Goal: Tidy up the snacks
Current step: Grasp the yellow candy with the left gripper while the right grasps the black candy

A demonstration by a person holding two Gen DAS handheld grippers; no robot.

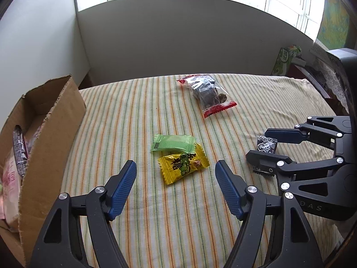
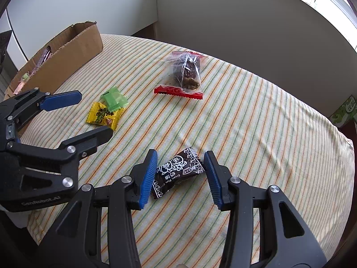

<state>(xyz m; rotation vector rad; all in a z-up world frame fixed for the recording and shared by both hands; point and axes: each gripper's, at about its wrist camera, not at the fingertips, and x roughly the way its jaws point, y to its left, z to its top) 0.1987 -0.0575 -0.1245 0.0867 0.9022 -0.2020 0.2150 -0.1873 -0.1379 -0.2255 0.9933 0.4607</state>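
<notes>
Partly done, judging from the left wrist view: cardboard box point(image 1: 51, 120) at the counter's point(image 1: 138, 102) left edge already holding a few wrapped snacks, four more waiting on the striped cloth. Green packet point(image 1: 171, 144) and yellow packet point(image 1: 183, 166) overlapping near the counter's middle, just ahead of the left gripper point(image 1: 175, 174), fingers spread wide and holding nothing. Clear bag with red ends point(image 1: 206, 93) lying toward the far edge, well apart from both grippers. From the right wrist view: black candy point(image 2: 177, 173) toward the near right part of the counter, lying between the fingers of the right gripper point(image 2: 179, 172); left finger point(image 2: 148, 176) close against or over the wrapper, right finger just clear of it, so no firm squeeze yet. Left to do, seemingly: close on the black candy, lift the yellow and green packets, fetch the clear bag, and drop all four into the box.
</notes>
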